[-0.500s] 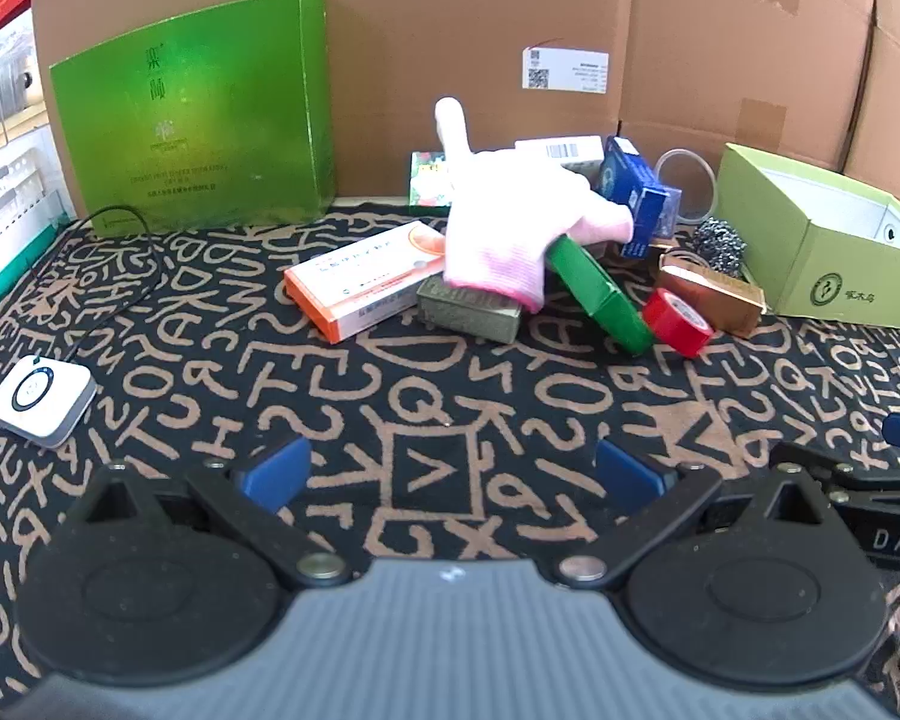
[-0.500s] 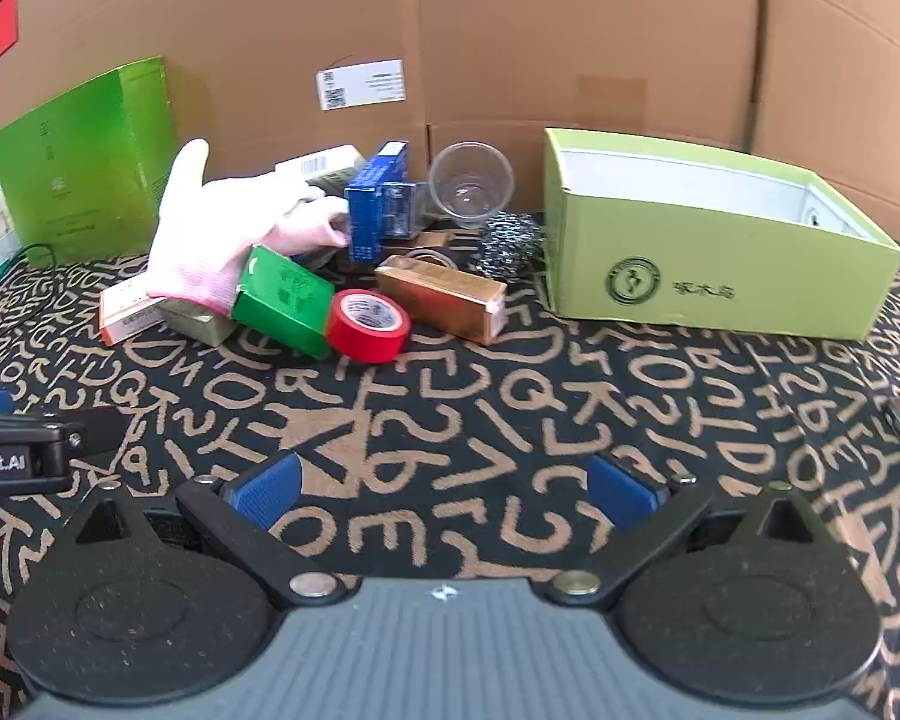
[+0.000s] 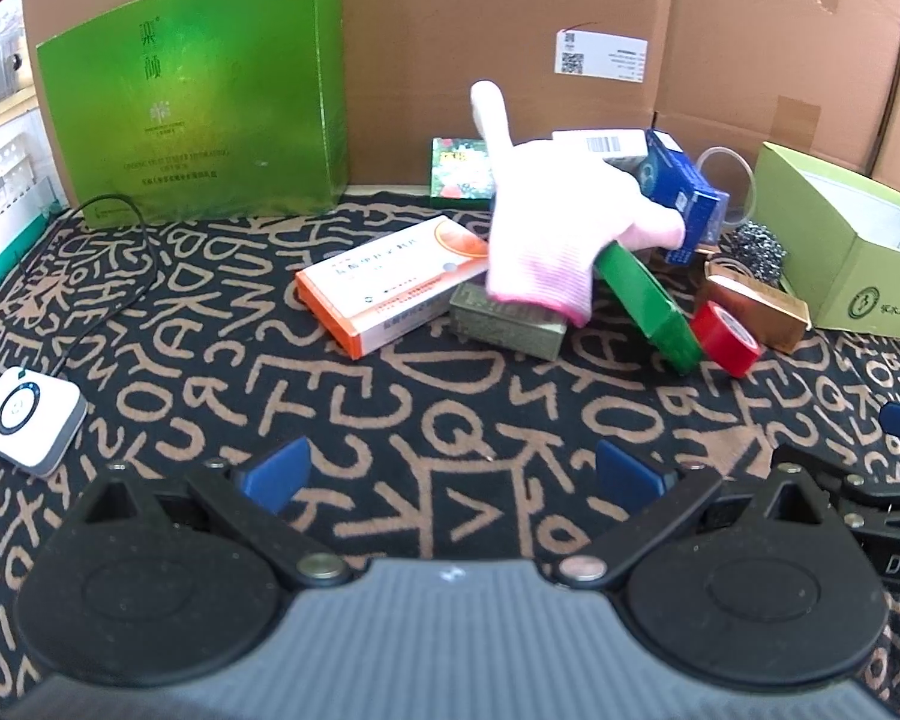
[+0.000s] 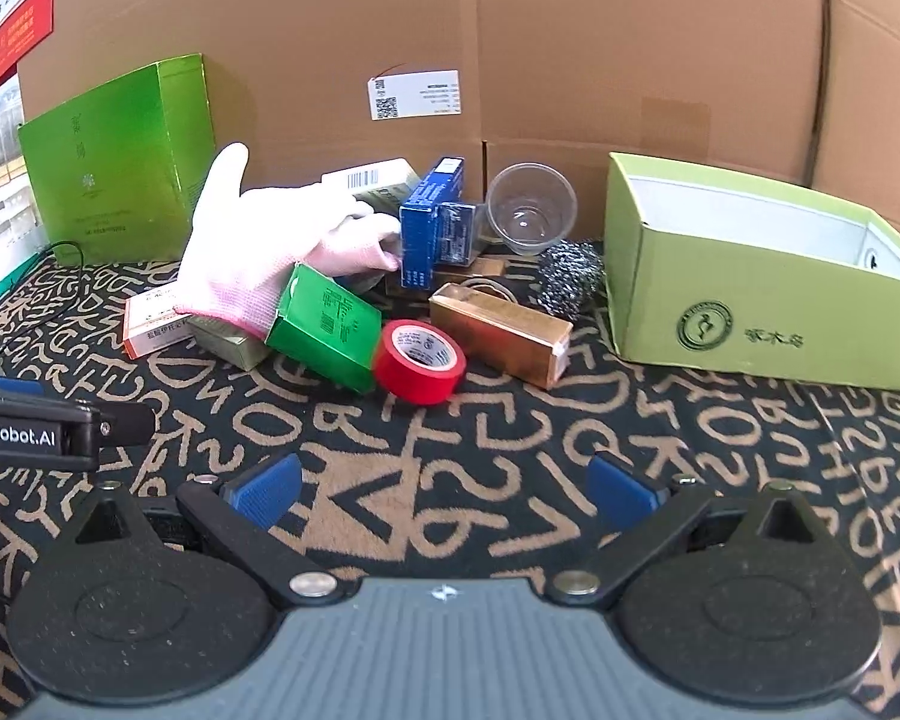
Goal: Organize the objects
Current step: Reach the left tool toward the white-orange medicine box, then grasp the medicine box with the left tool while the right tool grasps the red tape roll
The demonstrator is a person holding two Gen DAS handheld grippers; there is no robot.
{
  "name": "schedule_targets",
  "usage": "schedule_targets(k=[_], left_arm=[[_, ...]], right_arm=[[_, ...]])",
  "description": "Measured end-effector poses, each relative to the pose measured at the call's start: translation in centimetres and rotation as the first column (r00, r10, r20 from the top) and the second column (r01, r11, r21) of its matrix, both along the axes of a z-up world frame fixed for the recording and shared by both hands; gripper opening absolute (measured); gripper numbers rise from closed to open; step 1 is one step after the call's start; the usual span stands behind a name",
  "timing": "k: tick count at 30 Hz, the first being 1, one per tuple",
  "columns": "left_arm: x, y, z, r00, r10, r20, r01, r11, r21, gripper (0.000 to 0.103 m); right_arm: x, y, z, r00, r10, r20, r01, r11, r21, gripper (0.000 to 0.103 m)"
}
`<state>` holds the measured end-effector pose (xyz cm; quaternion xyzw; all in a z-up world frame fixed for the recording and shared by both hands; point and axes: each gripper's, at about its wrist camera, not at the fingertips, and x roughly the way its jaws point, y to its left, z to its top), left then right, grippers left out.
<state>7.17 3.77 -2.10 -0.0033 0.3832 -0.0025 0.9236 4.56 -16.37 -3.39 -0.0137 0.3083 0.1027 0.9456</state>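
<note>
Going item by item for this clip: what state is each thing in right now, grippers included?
left gripper: open, empty
right gripper: open, empty
light green box: open, lidless, inside looks empty
clear plastic cup: on its side, empty
red tape roll: tilted against the small green box
pink glove: draped over the pile
blue box: standing upright
gold box: lying flat
large green box: upright against the cardboard
</note>
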Motion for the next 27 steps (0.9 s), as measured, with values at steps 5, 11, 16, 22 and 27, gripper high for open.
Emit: schedule_targets(k=[5, 11, 16, 22, 27], left_arm=[[1.3, 1.1, 0.1, 1.0, -0.03, -0.006, 0.03, 1.0, -0.008, 0.103], [4.8, 3.6, 0.7, 0.995, -0.104, 0.003, 0.104, 0.995, -0.011, 0.103], [8.4, 4.8, 0.5, 0.985, -0.169, -0.036, 0.169, 0.986, -0.011, 0.103], [12.5, 5.4, -0.4, 0.934, -0.35, -0.067, 0.352, 0.936, 0.028, 0.103], [14.6, 5.5, -2.5, 0.915, -0.375, -0.152, 0.386, 0.921, 0.051, 0.096]], right_arm=[[1.0, 0.5, -0.3, 1.0, 0.021, -0.009, -0.021, 1.0, 0.009, 0.103], [1.6, 0.6, -0.2, 0.999, 0.035, 0.0, -0.035, 0.998, 0.042, 0.103], [2.1, 0.8, -0.4, 0.999, 0.037, -0.013, -0.037, 0.998, 0.041, 0.103], [2.6, 0.7, -0.5, 0.999, 0.034, -0.028, -0.033, 0.999, 0.03, 0.103], [3.2, 0.4, -0.2, 0.997, 0.082, -0.008, -0.082, 0.995, 0.055, 0.103]])
